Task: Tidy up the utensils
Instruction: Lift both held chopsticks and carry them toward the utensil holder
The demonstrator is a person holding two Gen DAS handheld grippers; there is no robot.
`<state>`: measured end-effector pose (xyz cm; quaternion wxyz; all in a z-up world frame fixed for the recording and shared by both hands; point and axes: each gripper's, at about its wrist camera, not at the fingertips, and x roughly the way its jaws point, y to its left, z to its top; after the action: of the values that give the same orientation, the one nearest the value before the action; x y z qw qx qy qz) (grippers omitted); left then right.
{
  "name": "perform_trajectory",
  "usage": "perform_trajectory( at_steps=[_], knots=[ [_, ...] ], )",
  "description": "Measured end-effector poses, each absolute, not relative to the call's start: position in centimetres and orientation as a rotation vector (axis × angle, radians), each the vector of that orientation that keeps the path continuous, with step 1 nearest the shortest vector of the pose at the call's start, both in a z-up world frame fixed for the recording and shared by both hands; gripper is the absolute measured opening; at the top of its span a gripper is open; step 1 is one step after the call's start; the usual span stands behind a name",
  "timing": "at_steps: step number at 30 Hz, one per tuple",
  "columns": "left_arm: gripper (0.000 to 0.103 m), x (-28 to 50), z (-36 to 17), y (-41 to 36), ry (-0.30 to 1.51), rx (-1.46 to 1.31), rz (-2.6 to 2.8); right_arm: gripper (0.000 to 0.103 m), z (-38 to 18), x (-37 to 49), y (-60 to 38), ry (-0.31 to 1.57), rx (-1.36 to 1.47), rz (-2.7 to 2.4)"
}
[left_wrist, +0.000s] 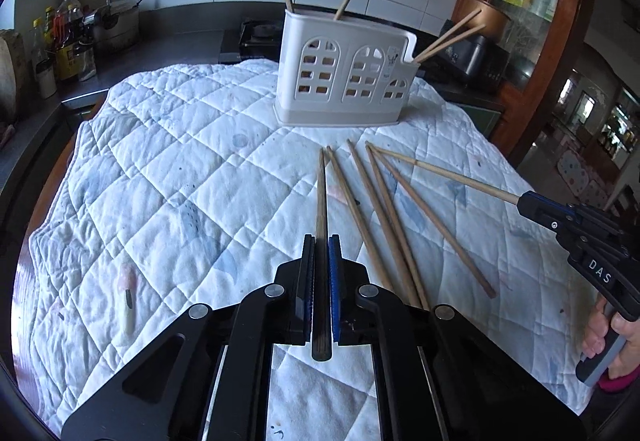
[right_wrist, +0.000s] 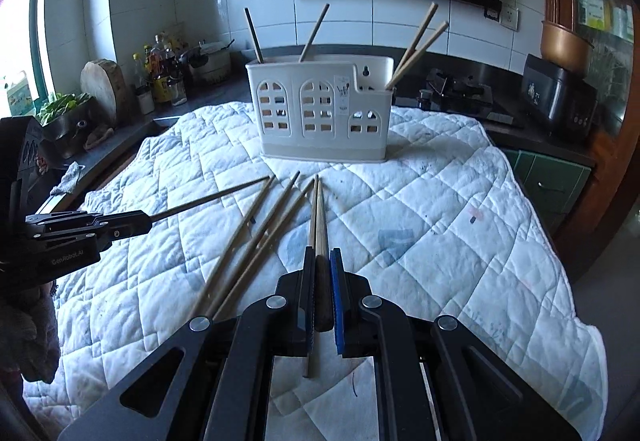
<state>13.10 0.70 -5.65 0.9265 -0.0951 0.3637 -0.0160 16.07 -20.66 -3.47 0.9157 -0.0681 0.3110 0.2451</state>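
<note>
Clamping a single wooden chopstick (left_wrist: 321, 201) between its black and blue pads, the left gripper (left_wrist: 321, 241) is pointing it straight toward the white plastic utensil holder with arched window cut-outs (left_wrist: 344, 73), the stick's tip stopping short of the holder's base. The right gripper (right_wrist: 321, 253) is pinching a second wooden chopstick (right_wrist: 320, 217) the same way, its tip also aiming at the holder (right_wrist: 320, 109) from the near side; in the left wrist view that gripper (left_wrist: 524, 199) is reaching in from the right of the holder, gripping the stick by its thick end.

Four loose wooden chopsticks (left_wrist: 384, 209) are lying fanned on the white quilted cloth (left_wrist: 160, 181) in front of the holder, their narrow ends converging toward it, between the two held sticks. One of them is lying directly beneath the right gripper's stick.

Inside the holder, one chopstick (right_wrist: 253, 35) is leaning in the left compartment, another (right_wrist: 314, 32) in the middle one, and a pair (right_wrist: 418, 47) is slanting out of the lower right compartment.

Behind the holder, a dark kitchen counter (right_wrist: 224, 89) is carrying oil bottles (right_wrist: 160, 69) and a round wooden chopping block (right_wrist: 105, 85) to the left.
</note>
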Motion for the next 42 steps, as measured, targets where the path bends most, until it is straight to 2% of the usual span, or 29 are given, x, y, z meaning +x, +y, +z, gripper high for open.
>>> perform_trajectory(
  at_steps=[10, 18, 31, 35, 42],
  knots=[
    [0.005, 12.8, -1.5, 2.1, 0.610, -0.215, -0.057, 0.007, 1.9, 17.2, -19.9, 0.551, -0.156, 0.525],
    [0.005, 14.2, 0.4, 2.9, 0.602, -0.206, -0.093, 0.007, 6.1, 20.6, -19.4, 0.562, -0.180, 0.546],
    [0.005, 16.9, 3.5, 4.6, 0.597, -0.175, -0.114, 0.007, 16.2, 27.5, -18.5, 0.524, -0.219, 0.495],
    [0.005, 17.9, 5.4, 4.7, 0.577, -0.159, -0.132, 0.007, 16.5, 29.3, -17.6, 0.536, -0.231, 0.478],
    [0.005, 20.0, 11.0, 4.6, 0.481, -0.123, -0.138, 0.007, 13.8, 32.6, -16.5, 0.629, -0.241, 0.473]
  ],
)
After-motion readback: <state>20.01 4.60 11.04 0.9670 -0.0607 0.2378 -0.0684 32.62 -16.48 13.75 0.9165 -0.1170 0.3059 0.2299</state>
